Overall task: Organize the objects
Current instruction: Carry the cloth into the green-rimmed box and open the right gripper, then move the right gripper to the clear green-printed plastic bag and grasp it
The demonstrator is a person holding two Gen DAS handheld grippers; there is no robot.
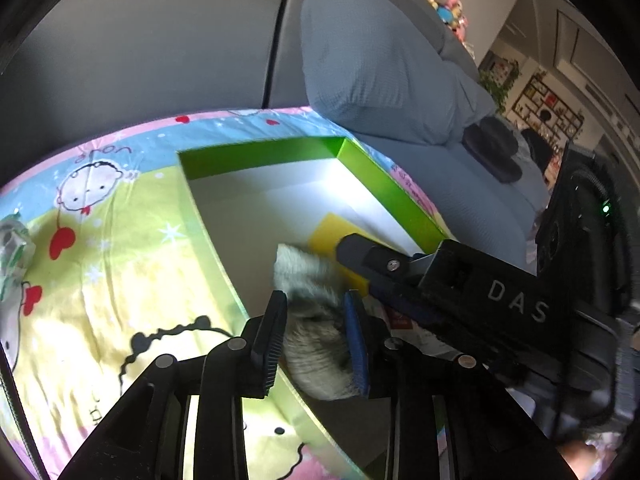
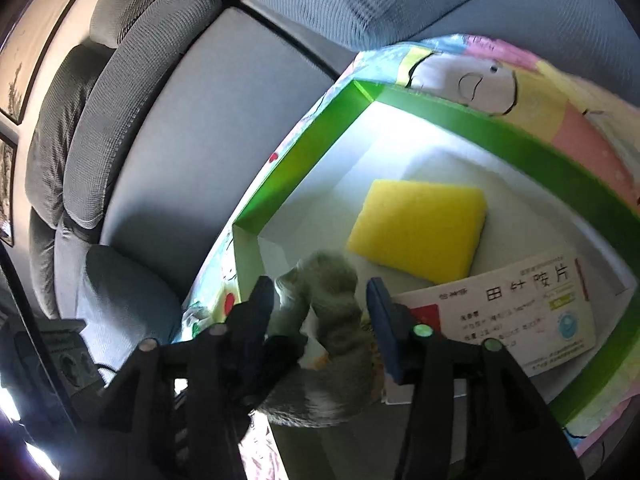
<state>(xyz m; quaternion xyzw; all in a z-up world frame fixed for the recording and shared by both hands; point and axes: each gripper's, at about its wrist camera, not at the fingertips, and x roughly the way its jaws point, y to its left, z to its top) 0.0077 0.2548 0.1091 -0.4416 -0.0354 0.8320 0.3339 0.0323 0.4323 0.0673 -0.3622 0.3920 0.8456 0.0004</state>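
Note:
A grey fluffy plush toy (image 1: 312,280) (image 2: 332,280) lies at the near end of a shallow box with a green rim (image 1: 260,156) (image 2: 480,136) and a white floor. My left gripper (image 1: 316,320) straddles the toy; the fur reaches both pads but is not pinched in. My right gripper (image 2: 320,300) also straddles it, with a clear gap at its blue pad (image 2: 380,312). Its black body (image 1: 480,288) crosses the left wrist view from the right. A yellow sponge (image 1: 328,228) (image 2: 416,228) and a white medicine carton (image 2: 520,304) lie in the box.
The box rests on a cartoon-print blanket (image 1: 100,240) (image 2: 500,80) spread over a grey-blue sofa (image 1: 160,48) (image 2: 180,140). A cushion (image 1: 380,60) and a dark object (image 1: 492,148) sit beyond the box. A power strip (image 2: 68,360) lies low at the left.

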